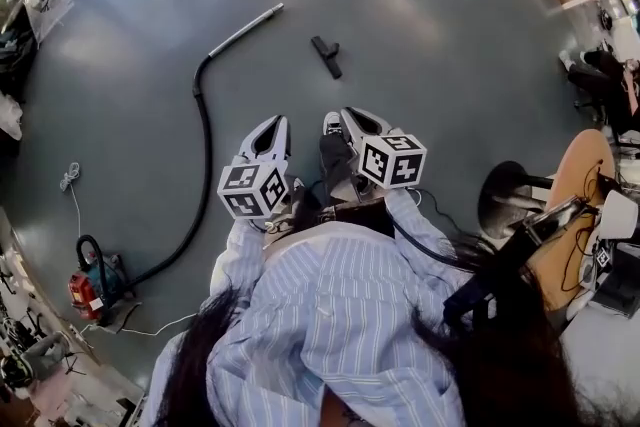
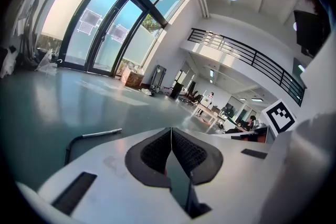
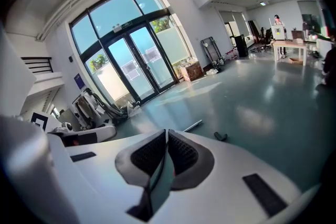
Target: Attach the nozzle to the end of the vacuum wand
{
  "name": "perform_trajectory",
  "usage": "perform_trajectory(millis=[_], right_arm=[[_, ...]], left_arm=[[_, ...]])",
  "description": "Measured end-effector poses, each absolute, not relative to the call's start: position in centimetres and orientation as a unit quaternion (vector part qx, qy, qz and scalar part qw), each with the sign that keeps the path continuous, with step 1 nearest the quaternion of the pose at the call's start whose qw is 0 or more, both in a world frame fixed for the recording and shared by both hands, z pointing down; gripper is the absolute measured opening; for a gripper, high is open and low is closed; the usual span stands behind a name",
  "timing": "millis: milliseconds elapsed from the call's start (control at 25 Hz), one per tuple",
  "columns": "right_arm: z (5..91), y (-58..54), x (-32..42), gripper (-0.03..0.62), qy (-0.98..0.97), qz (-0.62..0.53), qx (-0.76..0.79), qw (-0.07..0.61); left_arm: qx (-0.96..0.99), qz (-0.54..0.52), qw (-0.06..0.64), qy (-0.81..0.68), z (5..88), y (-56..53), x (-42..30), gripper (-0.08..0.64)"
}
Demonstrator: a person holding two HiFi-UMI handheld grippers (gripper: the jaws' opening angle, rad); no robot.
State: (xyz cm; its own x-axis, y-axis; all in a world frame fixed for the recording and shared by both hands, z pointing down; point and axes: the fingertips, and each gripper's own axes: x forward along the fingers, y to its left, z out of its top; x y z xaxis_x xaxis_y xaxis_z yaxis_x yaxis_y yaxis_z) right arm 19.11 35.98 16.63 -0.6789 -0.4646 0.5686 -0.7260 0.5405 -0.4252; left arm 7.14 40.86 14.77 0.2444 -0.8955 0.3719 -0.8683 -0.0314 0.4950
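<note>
Nozzle [image 1: 327,57] lies clear of wand [image 1: 245,28]; left hand-held gripper [image 1: 275,125], right hand-held gripper [image 1: 342,118] pressed together

head view: from my head, facing steeply down on the grey floor [image 1: 420,25] from well above; my left gripper [image 1: 276,125] and right gripper [image 1: 338,121] sit near the lower middle. left gripper view: rides on my left gripper, looks along its jaws, low over the floor, toward glass doors [image 2: 105,34]. right gripper view: likewise on my right gripper, facing across the hall. all three views share the vacuum wand [image 1: 245,30]; the head and right gripper views share the nozzle [image 1: 327,56].
</note>
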Motion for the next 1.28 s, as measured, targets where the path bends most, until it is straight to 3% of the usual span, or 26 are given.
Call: perform_trajectory(millis=[320,680,1040,1280], right_arm=[[19.0,25.9,19.9,0.02,-0.841,0.355,0.351,0.208],[24.0,13.0,23.1,0.02,-0.841,0.345,0.317,0.272],[29.9,7.1,19.4,0.021,-0.823,0.377,0.275,0.323],[33.0,5.1,15.9,0.113,-0.803,0.417,0.28,0.319]], left_arm=[[0.707,-0.003,0.351,-0.614,16.6,32.0,7.0,0.009],[0.692,0.041,0.371,-0.618,19.1,19.5,9.7,0.009],[0.667,0.05,0.392,-0.632,21.7,13.0,4.8,0.009],[0.691,0.075,0.406,-0.593,25.4,8.6,0.3,0.009]])
